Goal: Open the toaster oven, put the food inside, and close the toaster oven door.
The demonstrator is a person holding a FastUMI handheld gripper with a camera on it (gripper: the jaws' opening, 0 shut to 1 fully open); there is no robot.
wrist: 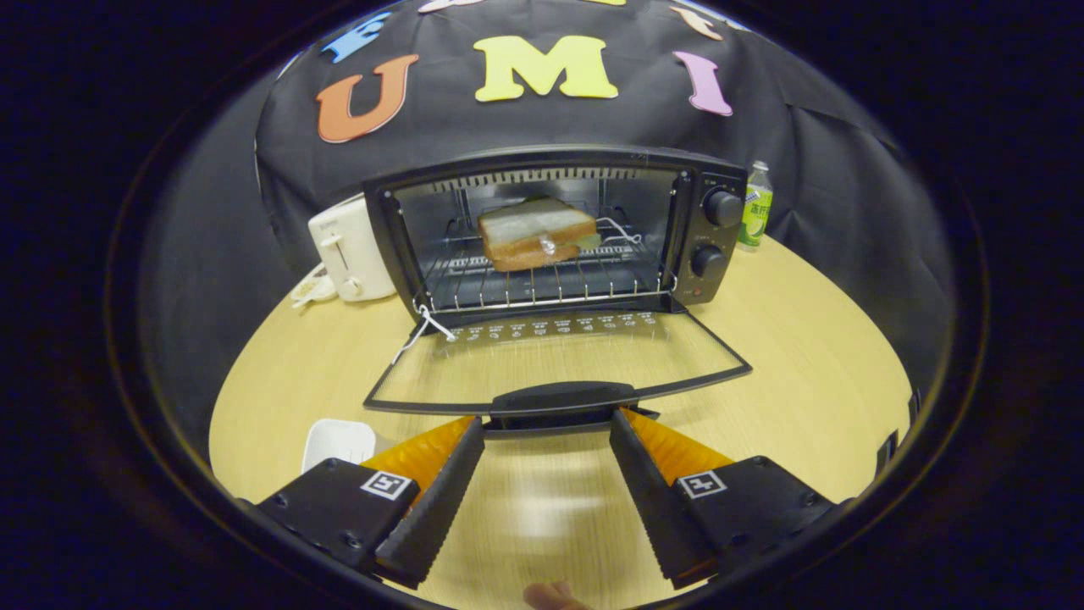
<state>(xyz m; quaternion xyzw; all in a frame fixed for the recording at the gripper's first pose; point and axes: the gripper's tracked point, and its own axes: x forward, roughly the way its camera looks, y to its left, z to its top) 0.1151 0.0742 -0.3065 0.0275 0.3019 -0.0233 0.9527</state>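
**Black oven open, sandwich on the rack, fingers at the door handle**

Gripper view: the oven [559,233] stands on the wooden table [804,356] with its glass door [559,360] folded down flat toward the camera. A sandwich [538,233] of white bread lies on the wire rack [542,284] inside, toward the back and about mid-width. Two knobs [720,229] sit one above the other on the panel to the right of the opening. A white string [419,330] hangs from the door's left hinge corner.

The gripper [548,424] has its jaws spread wide, grasping nothing. Its black ribbed fingers [440,500] reach up to the door's handle [563,398], one tip by each end of it; whether they touch it I cannot tell.

Left of the oven, a white toaster [349,247] stands just beside it. A bottle [755,206] with a green label stands right of the oven, near the black cloth wall. A white object [339,442] lies on the table by the left finger. A fingertip [552,596] shows between the fingers' bases.
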